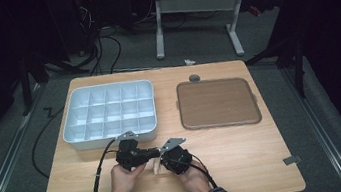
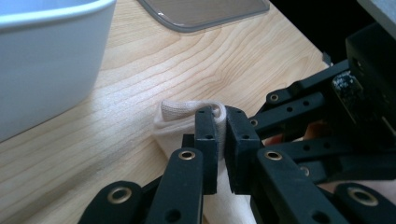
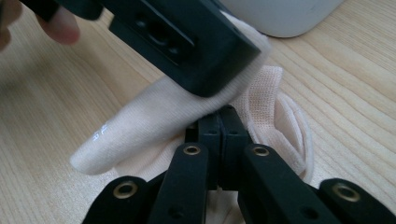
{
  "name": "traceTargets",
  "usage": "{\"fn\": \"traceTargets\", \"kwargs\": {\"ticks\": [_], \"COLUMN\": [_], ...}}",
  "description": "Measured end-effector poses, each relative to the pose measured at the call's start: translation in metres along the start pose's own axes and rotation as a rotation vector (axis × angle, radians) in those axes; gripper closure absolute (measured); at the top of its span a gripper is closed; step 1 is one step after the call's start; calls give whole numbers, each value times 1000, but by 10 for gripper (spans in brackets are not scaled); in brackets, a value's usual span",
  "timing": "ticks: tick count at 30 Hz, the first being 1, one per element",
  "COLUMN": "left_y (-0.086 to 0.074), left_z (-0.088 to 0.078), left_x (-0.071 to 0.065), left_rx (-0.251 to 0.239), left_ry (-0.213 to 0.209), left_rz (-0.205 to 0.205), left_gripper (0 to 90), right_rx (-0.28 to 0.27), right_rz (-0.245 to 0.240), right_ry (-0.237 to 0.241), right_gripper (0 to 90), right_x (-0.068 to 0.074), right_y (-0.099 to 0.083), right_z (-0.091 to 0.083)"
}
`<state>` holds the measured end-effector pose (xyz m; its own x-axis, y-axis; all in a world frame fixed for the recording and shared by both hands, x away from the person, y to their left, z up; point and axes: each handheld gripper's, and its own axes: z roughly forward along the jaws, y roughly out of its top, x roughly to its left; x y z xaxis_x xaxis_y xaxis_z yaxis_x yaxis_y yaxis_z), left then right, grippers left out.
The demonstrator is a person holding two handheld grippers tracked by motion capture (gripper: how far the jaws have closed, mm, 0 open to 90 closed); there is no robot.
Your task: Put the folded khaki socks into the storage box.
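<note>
The person sat at the near edge of the wooden table [image 1: 247, 156], both striped sleeves just in, with a gripper in each hand brought together over a small cream-coloured sock [image 1: 156, 165]. The sock lay on the bare wood close to the near side, a little in front of the white compartment tray [image 1: 78, 139] and well apart from the brown flat tray [image 1: 218, 102] on the right. The left gripper [image 2: 221, 126] had its jaws clamped on a rolled edge of the sock [image 2: 180, 112], the fabric pinched in a thin fold between the two black pads. The right gripper [image 3: 221, 125] was closed as well, its jaws pressed tight together with the sock's [image 3: 154, 116] cloth bunched around their tips; from the right gripper view the left gripper's dark body lay across the top of the fabric, touching it. Seen from above, the left gripper [image 1: 152, 153] pointed toward the right gripper [image 1: 160, 164], and the two nearly met, the sock showing as a pale sliver between them. A fingertip [image 3: 63, 28] showed at the upper left of the right gripper view.
</note>
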<state>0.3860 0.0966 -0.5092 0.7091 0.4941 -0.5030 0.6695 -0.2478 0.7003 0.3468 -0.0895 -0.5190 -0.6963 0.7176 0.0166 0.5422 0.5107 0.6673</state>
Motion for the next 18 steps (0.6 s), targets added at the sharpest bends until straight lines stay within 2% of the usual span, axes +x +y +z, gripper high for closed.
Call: {"fn": "traceTargets", "kwargs": {"ticks": [4, 8, 10, 13, 15, 18], "left_y": [0, 0, 1, 0, 0, 0], "left_z": [0, -3, -5, -6, -5, -6], "left_x": [0, 0, 0, -1, -2, -2], "left_rx": [10, 26, 23, 28, 31, 28], "left_ry": [24, 53, 57, 67, 70, 74], "left_rz": [-4, -2, -5, 2, 6, 6], "left_gripper": [852, 855, 856, 856, 855, 855], "right_rx": [8, 6, 1, -25, -56, -75], "right_rz": [2, 8, 5, 7, 24, 48], "right_ry": [6, 6, -6, -30, -42, -67], "right_gripper": [892, 788, 769, 752, 740, 715], "right_x": [-1, -1, 0, -2, -5, -11], "right_y": [0, 1, 2, 2, 1, 0], "right_z": [-1, -6, -11, -20, -27, -35]}}
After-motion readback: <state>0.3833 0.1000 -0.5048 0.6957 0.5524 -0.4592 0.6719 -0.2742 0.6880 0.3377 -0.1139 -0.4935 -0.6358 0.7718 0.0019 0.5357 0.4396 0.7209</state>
